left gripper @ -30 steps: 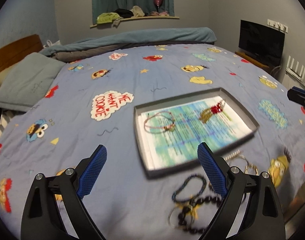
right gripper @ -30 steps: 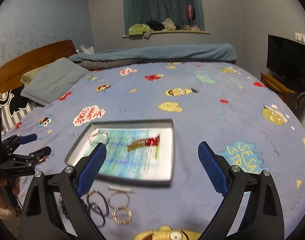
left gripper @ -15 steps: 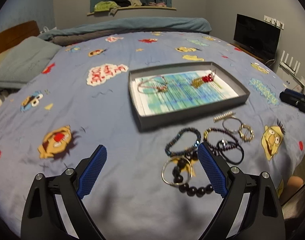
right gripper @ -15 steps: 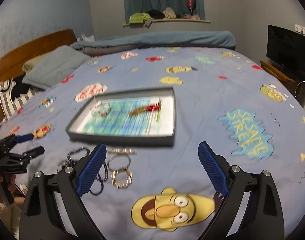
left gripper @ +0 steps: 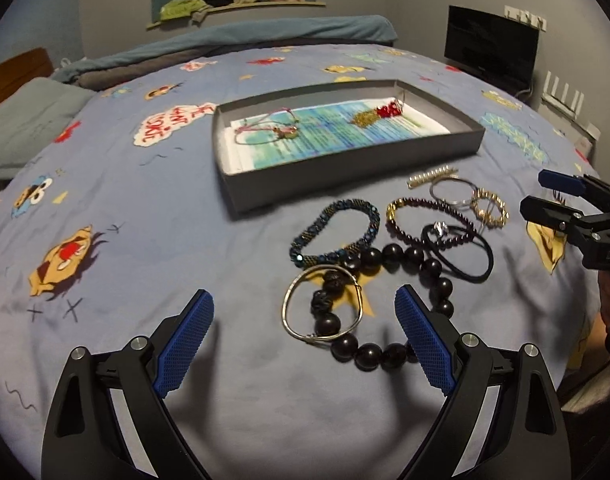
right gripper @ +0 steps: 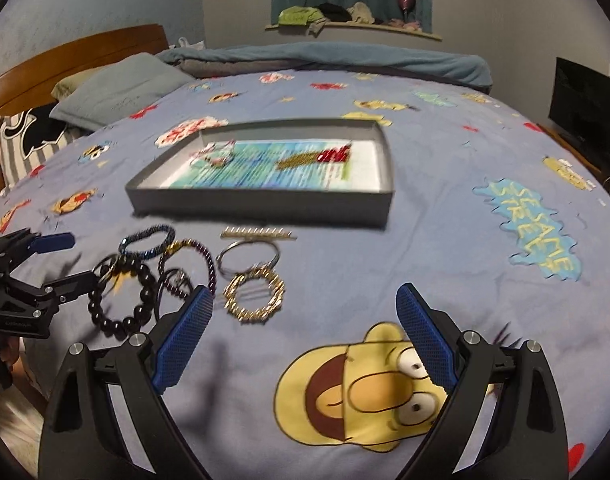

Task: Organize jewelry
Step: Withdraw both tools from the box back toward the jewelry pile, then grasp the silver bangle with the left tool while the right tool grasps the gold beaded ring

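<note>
Both tools are released, jaws wide apart, empty, held above the bed [left gripper: 125, 208].

Left tool [left gripper: 305, 328]: positioned over the near end of the loose jewelry. Between its blue pads [left gripper: 185, 344] lie a silver bangle [left gripper: 301, 328] and a black bead bracelet [left gripper: 385, 264]; the bangle overlaps the beads.

Right tool [right gripper: 305, 332]: positioned over the bedspread, a yellow cartoon face [right gripper: 369, 388] between its jaws. Its left pad is near a gold bracelet [right gripper: 255, 294].

Tray [left gripper: 353, 172]: grey, shallow, on the bed beyond the loose pieces. A printed sheet [left gripper: 337, 136] lines it. On the sheet lie a pink cord bracelet [left gripper: 265, 132] toward the left end and a gold-and-red piece [left gripper: 379, 114] toward the right end, well apart.

Loose pieces, on the bedspread just in front of the tray:
- blue bead bracelet [left gripper: 337, 232], touching the black beads;
- purple bead bracelet [left gripper: 429, 220];
- black hair tie [left gripper: 461, 252], overlapping the purple bracelet;
- thin silver ring [left gripper: 451, 192], touching the gold bracelet;
- gold bar clip [left gripper: 431, 176], nearest the tray.
</note>
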`<state>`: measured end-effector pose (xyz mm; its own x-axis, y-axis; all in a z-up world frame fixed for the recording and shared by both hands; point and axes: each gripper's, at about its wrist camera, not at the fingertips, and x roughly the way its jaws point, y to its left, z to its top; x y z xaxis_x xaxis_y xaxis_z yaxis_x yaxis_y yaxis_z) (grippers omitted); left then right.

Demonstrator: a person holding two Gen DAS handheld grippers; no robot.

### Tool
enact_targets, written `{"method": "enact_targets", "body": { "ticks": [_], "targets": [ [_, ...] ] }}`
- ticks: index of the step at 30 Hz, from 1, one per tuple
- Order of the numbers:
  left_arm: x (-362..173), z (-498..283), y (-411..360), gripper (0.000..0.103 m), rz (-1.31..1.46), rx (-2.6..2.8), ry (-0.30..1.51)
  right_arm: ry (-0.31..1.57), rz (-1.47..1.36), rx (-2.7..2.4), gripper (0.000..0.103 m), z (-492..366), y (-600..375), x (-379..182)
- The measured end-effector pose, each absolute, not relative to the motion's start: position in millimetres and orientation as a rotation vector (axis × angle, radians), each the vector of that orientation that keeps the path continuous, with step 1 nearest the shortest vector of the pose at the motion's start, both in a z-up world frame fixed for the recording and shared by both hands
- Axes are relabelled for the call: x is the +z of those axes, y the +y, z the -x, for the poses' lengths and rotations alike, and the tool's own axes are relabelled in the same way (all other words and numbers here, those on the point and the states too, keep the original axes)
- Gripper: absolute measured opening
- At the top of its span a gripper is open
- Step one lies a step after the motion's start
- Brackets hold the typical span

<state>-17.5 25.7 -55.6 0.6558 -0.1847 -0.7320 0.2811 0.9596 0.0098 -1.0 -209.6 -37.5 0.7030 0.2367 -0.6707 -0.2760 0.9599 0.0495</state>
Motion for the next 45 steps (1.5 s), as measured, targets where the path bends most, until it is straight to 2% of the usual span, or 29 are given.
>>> {"method": "enact_targets", "body": {
  "ticks": [7, 11, 13, 19, 25, 33, 43, 45],
  "targets": [
    [-64, 16, 21, 0.089, -0.13, -0.315, 0.817, 0.73, 0.104, 0.336, 0.088, 3, -197, -44],
    [-64, 17, 21, 0.087, -0.123, -0.32, 0.793, 0.707, 0.126, 0.333, 0.079, 2, -192, -47],
    [-65, 16, 21, 0.082, -0.12, -0.317, 0.791, 0.704, 0.119, 0.329, 0.073, 1, -191, -48],
    [-65, 14, 21, 0.076, -0.1, -0.341, 0.788, 0.695, 0.119, 0.353, 0.069, 2, -188, -47],
    [-69, 14, 20, 0.066, -0.123, -0.345, 0.797, 0.732, 0.164, 0.347, 0.052, -1, -184, -56],
    [-72, 9, 24, 0.059, -0.098, -0.356, 0.807, 0.742, 0.169, 0.356, 0.046, -2, -182, -60],
    [-79, 4, 22, 0.058, -0.123, -0.372, 0.831, 0.755, 0.158, 0.362, 0.046, -9, -179, -62],
    [-79, 3, 22, 0.057, -0.118, -0.373, 0.829, 0.754, 0.152, 0.366, 0.042, -9, -179, -62]
  ]
}}
